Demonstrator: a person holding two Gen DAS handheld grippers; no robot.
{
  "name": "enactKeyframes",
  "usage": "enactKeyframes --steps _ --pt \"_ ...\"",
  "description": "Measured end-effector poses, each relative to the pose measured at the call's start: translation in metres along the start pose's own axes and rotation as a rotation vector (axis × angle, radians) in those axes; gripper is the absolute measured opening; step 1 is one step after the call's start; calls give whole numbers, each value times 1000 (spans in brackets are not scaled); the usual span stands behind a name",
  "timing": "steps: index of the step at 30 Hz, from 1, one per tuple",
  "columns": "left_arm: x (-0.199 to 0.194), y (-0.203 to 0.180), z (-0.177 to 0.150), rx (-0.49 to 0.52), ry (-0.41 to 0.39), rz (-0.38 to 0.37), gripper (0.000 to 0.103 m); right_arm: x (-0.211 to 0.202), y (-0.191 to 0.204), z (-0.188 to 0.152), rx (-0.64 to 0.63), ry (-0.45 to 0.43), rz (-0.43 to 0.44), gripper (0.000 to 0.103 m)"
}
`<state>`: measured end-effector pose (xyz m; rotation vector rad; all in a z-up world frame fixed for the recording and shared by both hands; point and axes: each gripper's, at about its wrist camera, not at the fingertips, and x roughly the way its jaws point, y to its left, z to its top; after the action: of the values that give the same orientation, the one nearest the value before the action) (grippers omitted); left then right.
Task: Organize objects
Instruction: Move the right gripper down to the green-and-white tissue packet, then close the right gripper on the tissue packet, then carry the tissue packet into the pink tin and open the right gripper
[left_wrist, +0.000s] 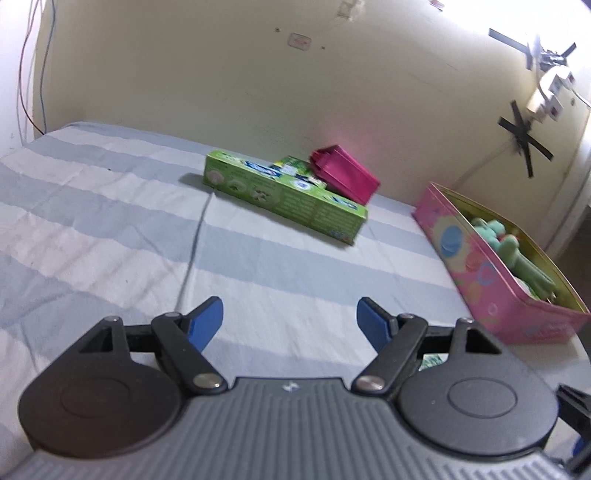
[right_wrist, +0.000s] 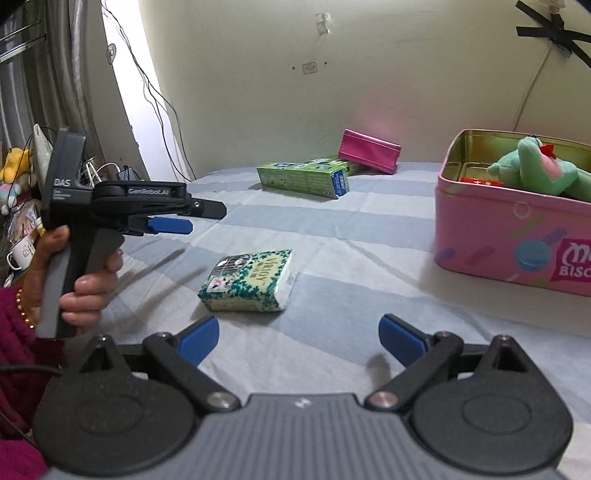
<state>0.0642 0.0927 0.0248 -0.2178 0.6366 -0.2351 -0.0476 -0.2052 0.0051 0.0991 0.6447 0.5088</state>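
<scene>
The right gripper (right_wrist: 297, 338) is hovering low over the striped bedsheet (right_wrist: 332, 236) with its blue fingers (right_wrist: 400, 338) spread wide and nothing between them. Just beyond its tips, toward 11 o'clock in the right wrist view, a tissue pack (right_wrist: 248, 281) is lying flat on the sheet, a soft rectangular packet wrapped in a green-and-white speckled print with pale lettering on top and white tissue showing at its right end. At 9 o'clock in that view the left gripper (right_wrist: 173, 218) is being held by a hand (right_wrist: 86, 288) in mid-air above the sheet, seen side-on; in its own view the left gripper (left_wrist: 290, 325) is showing both blue fingers (left_wrist: 207, 323) released wide apart and gripping nothing. Toward 2 o'clock in the right wrist view a pink biscuit tin (right_wrist: 517, 236) is sitting open on the sheet, with a mint-green plush toy (right_wrist: 535, 171) lying inside against its gold lining and a small red item beside it. Farther back, near 12 o'clock, a long green carton (right_wrist: 306, 177) is lying on its side, and a magenta pouch (right_wrist: 369, 150) is leaning against its far end, close to the cream wall (right_wrist: 258, 74). The left wrist view is showing the same carton (left_wrist: 284, 195) and pouch (left_wrist: 345, 171) at 12 o'clock, and the tin (left_wrist: 491, 273) at 3 o'clock.
</scene>
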Motion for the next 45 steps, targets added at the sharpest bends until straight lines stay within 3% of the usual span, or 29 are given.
enactKeyframes --steps 17,30,33,35,36,39,45 --pt "-14 -14 -9 2 85 -195 81 2 -1 0 -23 1 -13 97" --pt "-2 -22 -23 -15 210 -311 79 30 19 13 -161 43 36 96" --pt "10 -22 -29 -16 250 -288 68 44 22 19 -179 67 48 90" --pt "11 -26 -30 1 234 -284 63 58 23 22 -170 90 66 73" --pt "12 -31 -30 12 233 -277 55 60 26 22 -177 73 67 67" --pt "15 -42 -22 36 218 -252 52 58 31 24 -199 28 45 59" --pt "18 -88 23 107 141 -401 52 8 4 43 -166 -166 -95 59"
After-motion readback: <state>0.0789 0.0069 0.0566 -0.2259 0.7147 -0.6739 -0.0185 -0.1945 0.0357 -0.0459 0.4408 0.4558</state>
